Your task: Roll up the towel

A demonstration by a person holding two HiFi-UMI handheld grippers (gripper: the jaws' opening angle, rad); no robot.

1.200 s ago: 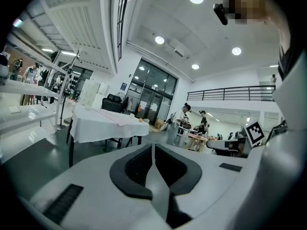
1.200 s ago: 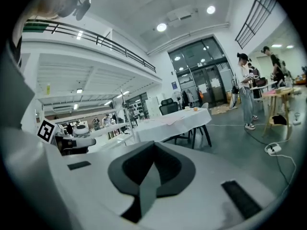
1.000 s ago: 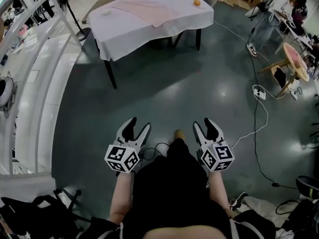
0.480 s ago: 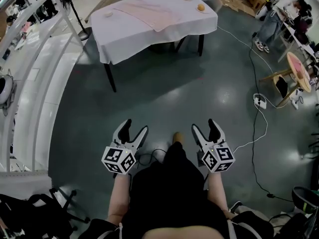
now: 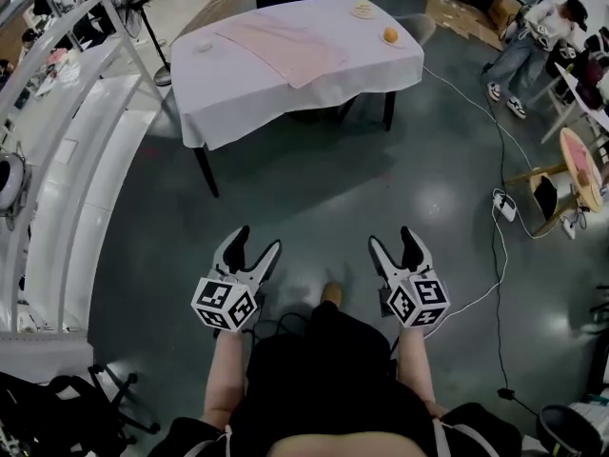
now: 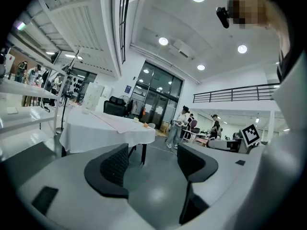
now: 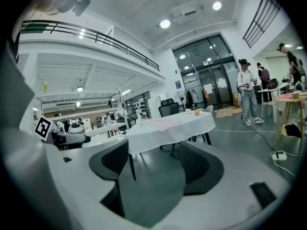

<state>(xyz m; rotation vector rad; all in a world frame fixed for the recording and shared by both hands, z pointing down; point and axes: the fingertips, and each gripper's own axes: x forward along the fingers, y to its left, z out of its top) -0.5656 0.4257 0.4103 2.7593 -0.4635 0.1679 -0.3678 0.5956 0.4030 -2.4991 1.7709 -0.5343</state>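
A pink towel [image 5: 285,39] lies spread flat across a table with a white cloth [image 5: 247,89], far ahead of me at the top of the head view. It shows small in the left gripper view [image 6: 114,121] and the right gripper view [image 7: 164,124]. My left gripper [image 5: 255,241] and right gripper [image 5: 392,238] hang side by side over the dark floor, well short of the table. Both are open with nothing between their fingers [image 6: 111,169] [image 7: 195,169]. Their jaws have just been opening.
On the table also sit an orange [image 5: 390,35], a small plate [image 5: 363,9] and a small white item [image 5: 203,48]. White railings [image 5: 86,169] run along the left. Cables and a power strip [image 5: 504,205] cross the floor at right, near a round wooden table [image 5: 582,160] and a person [image 5: 533,36].
The table has come nearer and lower in the head view as the person walks towards it. Both grippers' jaws stand wider apart than a second ago.
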